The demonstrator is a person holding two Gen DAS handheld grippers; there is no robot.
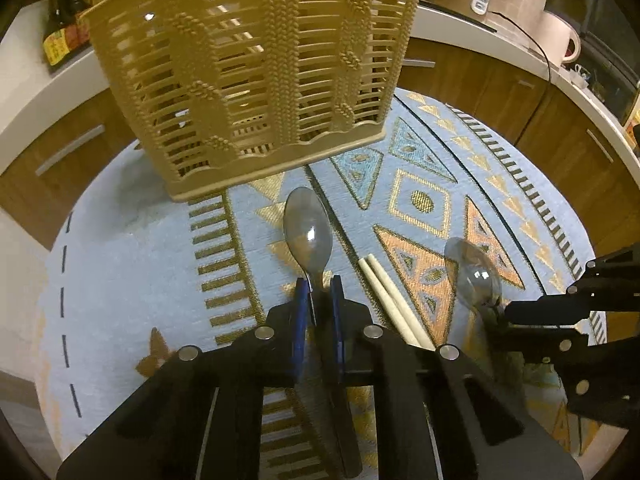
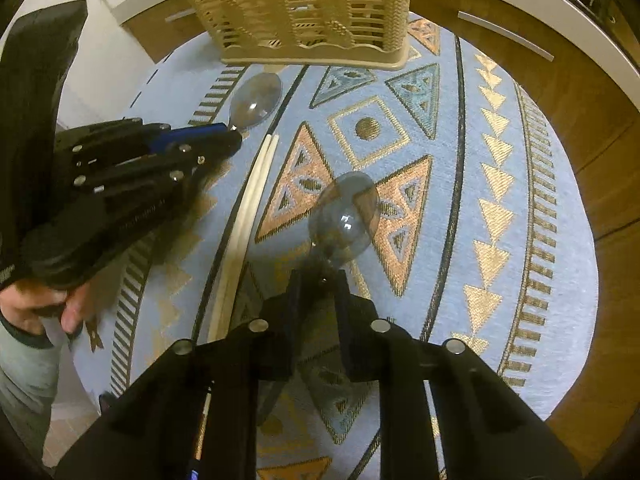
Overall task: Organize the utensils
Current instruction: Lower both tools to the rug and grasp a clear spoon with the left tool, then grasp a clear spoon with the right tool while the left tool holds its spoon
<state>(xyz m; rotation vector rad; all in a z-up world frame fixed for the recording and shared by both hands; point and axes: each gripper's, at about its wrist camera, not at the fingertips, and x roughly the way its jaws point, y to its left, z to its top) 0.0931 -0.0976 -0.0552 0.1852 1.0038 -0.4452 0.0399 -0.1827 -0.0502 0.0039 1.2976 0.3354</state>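
The left spoon (image 1: 308,232) lies bowl-forward on the patterned cloth (image 1: 132,248) covering the tabletop, its neck pinched between the blue fingers of the left gripper (image 1: 319,294), just in front of the slatted beige utensil basket (image 1: 256,72). The right spoon (image 2: 346,218) sits to the other side of a pair of pale chopsticks (image 2: 252,200), and the right gripper (image 2: 320,280) has its fingers drawn in close around that spoon's neck; it appears to be pinching it, though the contact itself is dark and hard to read.

Both grips sit right at the narrow neck, so I judge the long handles behind could swing or twist as the spoons come up, and a smooth metal neck may slide through the pads. The basket stands close ahead with a tall wall, so a spoon carried too low would likely strike the slats or push the light basket across the cloth. The chopsticks lie between the two grippers, near both; a sideways drift could nudge them. With both grippers working near each other, their bodies could also collide.
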